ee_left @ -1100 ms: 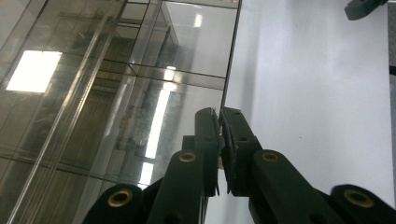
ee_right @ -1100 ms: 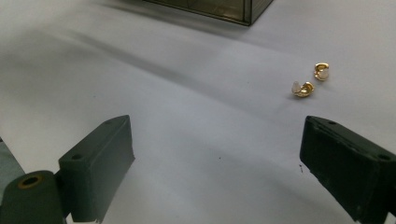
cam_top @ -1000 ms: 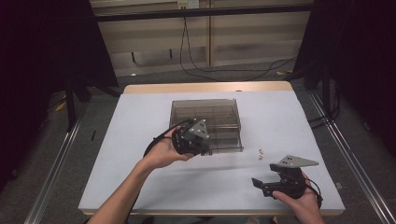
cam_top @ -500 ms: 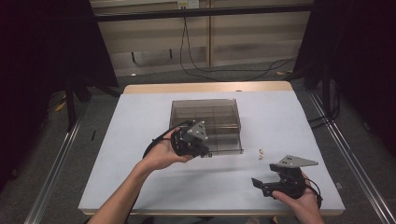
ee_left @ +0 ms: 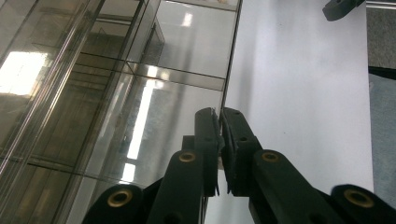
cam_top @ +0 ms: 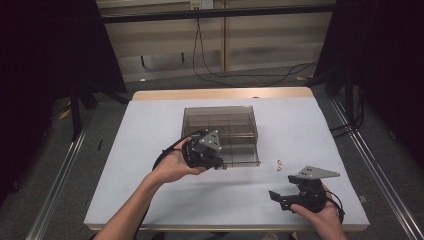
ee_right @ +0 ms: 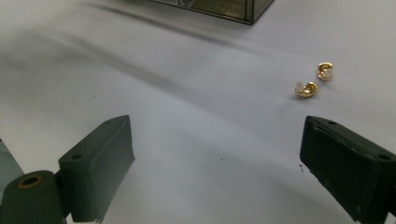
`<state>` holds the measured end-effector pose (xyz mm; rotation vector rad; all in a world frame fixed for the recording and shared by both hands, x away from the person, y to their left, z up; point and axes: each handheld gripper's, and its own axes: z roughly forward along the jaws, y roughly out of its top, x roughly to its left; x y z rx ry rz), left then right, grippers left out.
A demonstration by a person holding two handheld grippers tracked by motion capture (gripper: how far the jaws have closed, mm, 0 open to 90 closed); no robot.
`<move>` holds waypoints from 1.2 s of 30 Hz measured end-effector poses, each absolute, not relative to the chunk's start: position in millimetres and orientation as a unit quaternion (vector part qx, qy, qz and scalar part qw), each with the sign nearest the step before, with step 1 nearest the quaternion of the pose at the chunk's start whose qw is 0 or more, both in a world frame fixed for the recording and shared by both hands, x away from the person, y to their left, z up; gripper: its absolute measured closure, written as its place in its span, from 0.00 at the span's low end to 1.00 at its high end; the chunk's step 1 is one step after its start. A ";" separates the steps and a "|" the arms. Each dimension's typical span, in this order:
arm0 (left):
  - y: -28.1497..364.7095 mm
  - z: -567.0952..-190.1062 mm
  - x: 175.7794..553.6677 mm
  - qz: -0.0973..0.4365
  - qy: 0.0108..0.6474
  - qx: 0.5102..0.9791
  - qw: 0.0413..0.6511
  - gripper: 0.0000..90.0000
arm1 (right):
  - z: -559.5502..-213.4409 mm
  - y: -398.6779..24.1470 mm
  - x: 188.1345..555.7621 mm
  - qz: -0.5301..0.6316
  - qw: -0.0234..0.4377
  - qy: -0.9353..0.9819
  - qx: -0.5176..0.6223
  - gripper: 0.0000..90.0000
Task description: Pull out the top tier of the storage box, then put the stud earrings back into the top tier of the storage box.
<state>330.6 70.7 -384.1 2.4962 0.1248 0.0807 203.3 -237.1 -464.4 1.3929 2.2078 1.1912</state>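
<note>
Two gold earrings point(ee_right: 314, 80) near clear organizer box point(cam_top: 220, 122); unlabelled.

Left forearm enters from the lower edge of the high view and angles up toward centre. Left hand point(cam_top: 175, 165) is wrapped around the body of the left tongs point(cam_top: 216, 161), grey plate uppermost. In the left gripper view its two black jaws stand pressed nearly together, pinching a thin transparent edge. Right hand point(cam_top: 320, 212) sits low at the near right, holding the right tongs point(cam_top: 276, 199) roughly level and pointing left. Its jaws stand wide apart with nothing between them.
</note>
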 end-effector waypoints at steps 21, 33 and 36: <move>72.2 -384.4 329.7 0.020 0.052 0.945 0.322 0.93 | -465.2 -235.6 205.8 0.411 0.132 0.760 0.486 0.10; 75.8 -380.2 326.7 0.010 0.060 0.931 0.361 0.81 | -464.2 -237.0 204.4 0.414 0.134 0.759 0.485 0.11; 79.7 -378.5 326.2 0.011 0.070 0.925 0.374 0.74 | -463.5 -236.3 205.3 0.413 0.135 0.760 0.483 0.11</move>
